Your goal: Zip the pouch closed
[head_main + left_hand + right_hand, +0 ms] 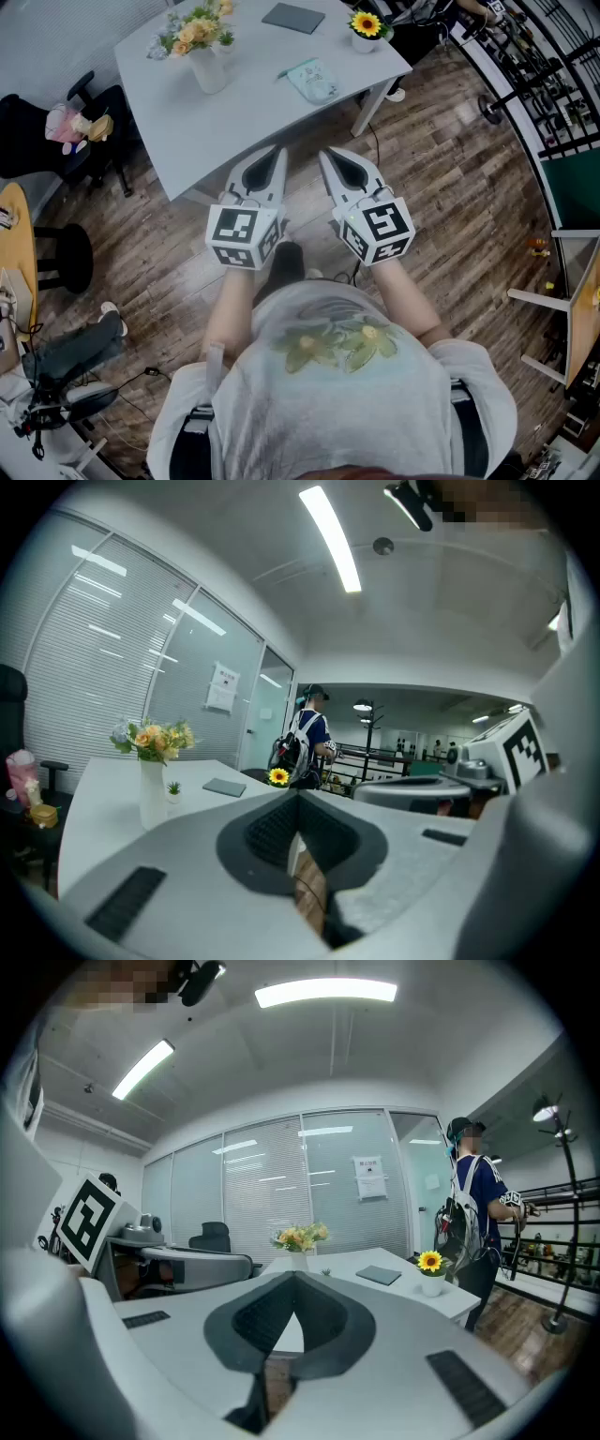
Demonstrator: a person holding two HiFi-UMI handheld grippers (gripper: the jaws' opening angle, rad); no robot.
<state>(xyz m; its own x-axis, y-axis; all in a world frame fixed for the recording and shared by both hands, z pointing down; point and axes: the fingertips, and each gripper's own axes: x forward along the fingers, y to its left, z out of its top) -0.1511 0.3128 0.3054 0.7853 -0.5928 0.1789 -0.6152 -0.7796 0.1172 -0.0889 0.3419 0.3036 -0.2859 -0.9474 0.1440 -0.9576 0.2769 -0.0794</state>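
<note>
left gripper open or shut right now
Shut and empty. In the left gripper view, the left gripper has its fingers meeting at the tips, with nothing held between them.

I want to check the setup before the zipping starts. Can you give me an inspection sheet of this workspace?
Surface: light grey rectangular table, ahead of the grippers.
Job's things: pale blue fabric pouch lying on the table; its zip is too small to judge.
Clutter: white vase of flowers, small potted sunflower, dark grey flat pad, all on the table.
Grippers: left gripper and right gripper both shut, empty, over the wooden floor.
Cables: black cable on the floor by a table leg.
Surroundings: black office chair; person with a backpack.
</note>
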